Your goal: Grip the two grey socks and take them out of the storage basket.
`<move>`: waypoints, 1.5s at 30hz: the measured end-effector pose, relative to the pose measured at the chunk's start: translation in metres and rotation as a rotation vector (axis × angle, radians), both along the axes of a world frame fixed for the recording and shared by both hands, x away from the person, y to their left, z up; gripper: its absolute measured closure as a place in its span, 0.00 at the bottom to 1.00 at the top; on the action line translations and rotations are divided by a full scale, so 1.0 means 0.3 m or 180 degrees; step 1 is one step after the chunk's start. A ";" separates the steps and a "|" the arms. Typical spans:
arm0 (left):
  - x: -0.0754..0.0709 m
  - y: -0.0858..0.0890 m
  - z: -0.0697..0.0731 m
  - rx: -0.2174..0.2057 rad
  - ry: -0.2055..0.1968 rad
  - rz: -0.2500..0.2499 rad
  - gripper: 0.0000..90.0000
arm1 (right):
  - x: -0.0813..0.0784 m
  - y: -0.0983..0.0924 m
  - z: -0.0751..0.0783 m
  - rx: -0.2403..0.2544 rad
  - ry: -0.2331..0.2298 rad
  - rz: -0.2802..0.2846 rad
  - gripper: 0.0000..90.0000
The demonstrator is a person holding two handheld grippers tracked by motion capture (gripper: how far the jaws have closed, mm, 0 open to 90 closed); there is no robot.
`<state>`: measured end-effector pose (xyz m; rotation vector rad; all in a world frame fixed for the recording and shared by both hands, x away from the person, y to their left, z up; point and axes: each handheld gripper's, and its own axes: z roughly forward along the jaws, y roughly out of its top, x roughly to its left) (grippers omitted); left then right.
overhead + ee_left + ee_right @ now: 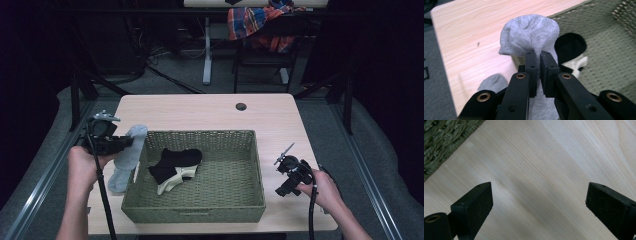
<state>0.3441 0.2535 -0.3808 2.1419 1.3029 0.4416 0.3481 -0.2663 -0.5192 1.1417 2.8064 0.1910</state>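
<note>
Grey sock (530,35), soft, bunched, dangling

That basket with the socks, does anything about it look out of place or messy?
Slightly. A grey sock hangs over the table at the left rim of the basket, pinched in the left gripper. Inside, a black sock lies crumpled across a cream one. Nothing looks spilled or damaged.

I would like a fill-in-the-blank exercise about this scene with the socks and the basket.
1. The left tongs are shut on a ____ sock.
2. The black sock lies inside the woven ____.
3. The right tongs stand ____ above the bare table.
4. The held sock hangs beside the basket's ____ wall in the high view.

Missing words: grey; basket; open; left
</note>
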 end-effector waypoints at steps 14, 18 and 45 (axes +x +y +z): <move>0.038 0.194 -0.130 -0.0081 0.0178 0.0589 0.95 | -0.005 0.001 -0.002 0.0058 -0.0039 -0.0046 0.08; 0.054 0.228 -0.194 -0.0078 0.0275 0.0674 0.95 | -0.004 0.000 -0.002 0.0040 -0.0043 -0.0039 0.08; 0.095 0.253 -0.380 0.0038 0.0712 0.0638 0.50 | -0.001 0.000 0.001 0.0011 0.0005 -0.0001 0.08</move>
